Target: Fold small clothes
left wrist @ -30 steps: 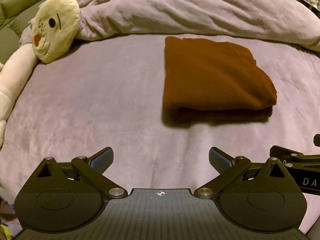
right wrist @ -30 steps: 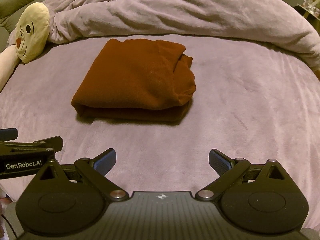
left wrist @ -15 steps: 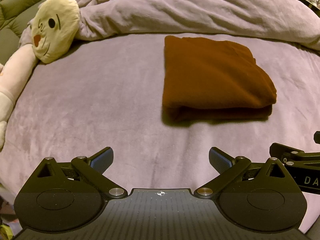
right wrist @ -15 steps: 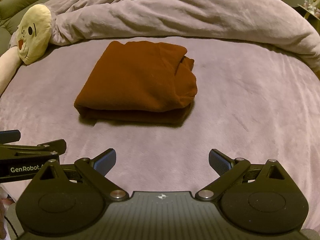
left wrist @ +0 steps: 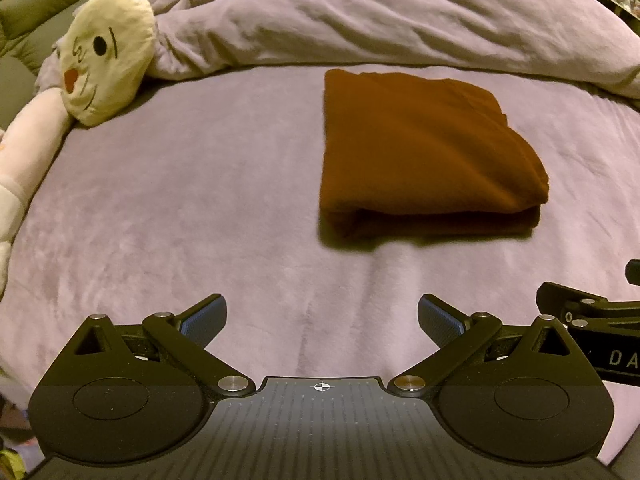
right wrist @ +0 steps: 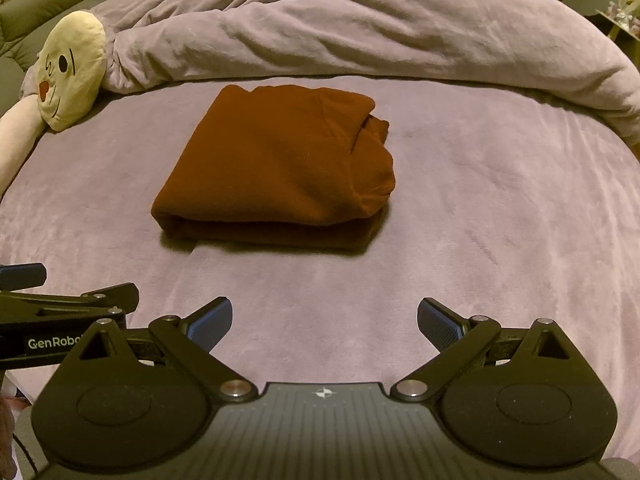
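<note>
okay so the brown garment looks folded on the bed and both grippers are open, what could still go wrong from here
1. The brown garment has a bulging, loosely tucked right side; a nudge there may let the fold spring open.
2. It lies on a soft purple blanket; pinching low could catch blanket along with cloth.
3. The left gripper and right gripper sit close side by side, both open and empty; reaching in together may make them bump.

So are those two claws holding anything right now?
No. The left gripper and right gripper are both open and empty; the folded brown garment lies untouched on the bed.
</note>
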Available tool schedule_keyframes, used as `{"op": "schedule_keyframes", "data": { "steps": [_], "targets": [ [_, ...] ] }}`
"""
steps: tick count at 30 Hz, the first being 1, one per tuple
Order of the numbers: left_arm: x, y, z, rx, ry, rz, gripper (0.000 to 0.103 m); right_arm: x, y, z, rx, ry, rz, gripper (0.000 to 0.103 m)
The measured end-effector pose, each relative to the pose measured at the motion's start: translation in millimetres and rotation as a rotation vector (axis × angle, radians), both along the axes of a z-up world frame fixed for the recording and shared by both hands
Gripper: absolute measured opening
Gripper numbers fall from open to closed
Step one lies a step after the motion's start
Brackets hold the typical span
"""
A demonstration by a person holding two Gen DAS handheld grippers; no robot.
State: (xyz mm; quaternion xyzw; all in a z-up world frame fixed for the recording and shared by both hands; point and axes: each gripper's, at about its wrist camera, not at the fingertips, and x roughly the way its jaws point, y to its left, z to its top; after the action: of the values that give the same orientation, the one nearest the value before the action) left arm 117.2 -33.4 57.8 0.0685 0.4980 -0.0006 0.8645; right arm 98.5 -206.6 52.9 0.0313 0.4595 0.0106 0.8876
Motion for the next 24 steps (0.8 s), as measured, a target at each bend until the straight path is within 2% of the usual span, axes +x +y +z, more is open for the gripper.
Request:
{"op": "schedule_keyframes", "data": {
  "steps": [24],
  "targets": [
    [0.8,-2.0,-2.2,-0.002,-0.001,0.002,0.103,-2.5,1.2,-1.2,0.003,-0.003,-0.007,0.099]
  ]
}}
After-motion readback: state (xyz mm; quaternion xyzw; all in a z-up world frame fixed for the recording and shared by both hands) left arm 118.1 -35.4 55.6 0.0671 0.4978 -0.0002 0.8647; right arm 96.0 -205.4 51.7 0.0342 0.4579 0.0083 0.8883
